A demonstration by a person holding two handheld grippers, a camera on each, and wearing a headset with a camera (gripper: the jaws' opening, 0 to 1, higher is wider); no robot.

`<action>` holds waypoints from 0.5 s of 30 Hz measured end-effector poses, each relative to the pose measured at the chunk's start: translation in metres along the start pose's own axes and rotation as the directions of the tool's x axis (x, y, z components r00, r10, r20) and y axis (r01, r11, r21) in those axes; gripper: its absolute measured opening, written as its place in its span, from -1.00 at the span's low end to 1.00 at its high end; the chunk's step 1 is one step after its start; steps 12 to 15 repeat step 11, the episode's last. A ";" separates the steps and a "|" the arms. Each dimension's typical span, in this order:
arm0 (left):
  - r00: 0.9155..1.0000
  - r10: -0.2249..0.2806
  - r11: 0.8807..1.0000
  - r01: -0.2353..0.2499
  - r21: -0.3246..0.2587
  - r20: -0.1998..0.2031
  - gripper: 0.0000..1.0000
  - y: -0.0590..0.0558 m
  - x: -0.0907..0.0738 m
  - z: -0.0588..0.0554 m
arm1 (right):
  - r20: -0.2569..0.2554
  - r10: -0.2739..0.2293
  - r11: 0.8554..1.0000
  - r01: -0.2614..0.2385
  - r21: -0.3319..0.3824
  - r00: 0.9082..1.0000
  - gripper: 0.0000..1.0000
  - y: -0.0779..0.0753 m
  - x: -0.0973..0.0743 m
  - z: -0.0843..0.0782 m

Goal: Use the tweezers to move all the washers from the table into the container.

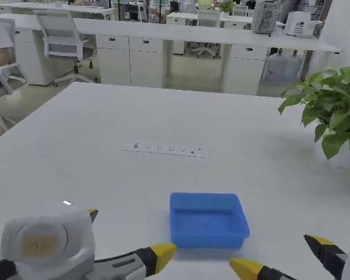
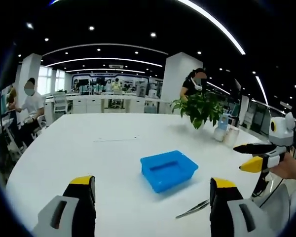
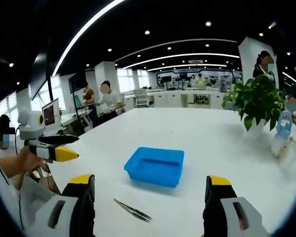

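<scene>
A blue rectangular container (image 1: 209,220) sits on the white table (image 1: 163,116), near its front edge. Its inside looks bare (image 2: 167,169) (image 3: 154,165). Slim metal tweezers (image 2: 193,209) (image 3: 132,210) lie flat on the table just in front of the container. My left gripper (image 1: 128,233) (image 2: 151,182) hangs open to the left of the container, holding nothing. My right gripper (image 1: 280,255) (image 3: 150,181) is open on the container's right, also holding nothing. Each gripper shows in the other's view: the right gripper (image 2: 259,155), the left gripper (image 3: 52,147). I can make out no washers.
A leafy potted plant (image 1: 332,111) stands at the table's right edge. A flush socket strip (image 1: 166,149) is set into the tabletop beyond the container. Office chairs (image 1: 61,41) and desks stand behind the table, and people sit at the far side (image 3: 108,98).
</scene>
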State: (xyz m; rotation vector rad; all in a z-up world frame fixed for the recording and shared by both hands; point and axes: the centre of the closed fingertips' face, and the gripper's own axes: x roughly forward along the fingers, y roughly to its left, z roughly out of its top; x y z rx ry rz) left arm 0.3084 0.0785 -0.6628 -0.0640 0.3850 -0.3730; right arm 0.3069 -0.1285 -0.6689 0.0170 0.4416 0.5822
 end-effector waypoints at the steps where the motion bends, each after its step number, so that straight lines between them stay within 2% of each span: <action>1: 1.000 0.004 1.000 -0.004 0.001 0.005 0.98 0.001 -0.001 0.001 | -0.003 -0.006 1.000 0.006 0.007 1.000 0.86 -0.002 -0.001 -0.001; 7: 0.999 0.039 0.999 -0.039 0.005 0.020 0.98 0.006 -0.007 0.005 | 0.039 -0.032 0.999 0.031 0.033 0.999 0.91 -0.009 -0.005 0.007; 15: 0.998 0.053 0.999 -0.054 0.008 0.031 0.98 0.007 -0.011 0.007 | 0.040 -0.037 0.999 0.036 0.028 0.999 0.93 -0.009 -0.004 0.007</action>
